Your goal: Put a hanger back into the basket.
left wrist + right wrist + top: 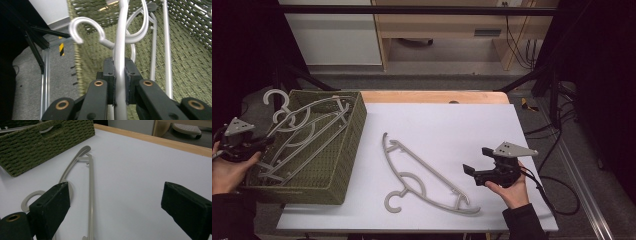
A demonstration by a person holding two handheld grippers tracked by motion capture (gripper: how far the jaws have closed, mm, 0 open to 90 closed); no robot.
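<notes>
A green woven basket (350, 131) at the table's left holds grey plastic hangers (307, 132), their hooks sticking out past its far left corner. My left gripper (262, 143) is shut on the arm of one hanger (120, 50) at the basket's near left side; its pads (110, 75) clamp the grey bar, and the hook (85, 27) curls beyond. Another grey hanger (422, 177) lies flat on the white table (452, 125). My right gripper (474, 175) hovers open to the right of that hanger (90, 195), nothing between its pads (53, 202).
The basket (45, 142) stands left of the loose hanger. A wooden strip (437, 96) edges the table's far side. Black frame bars and cables (557, 190) run along the right. Bare white surface spreads across the table's middle and far right.
</notes>
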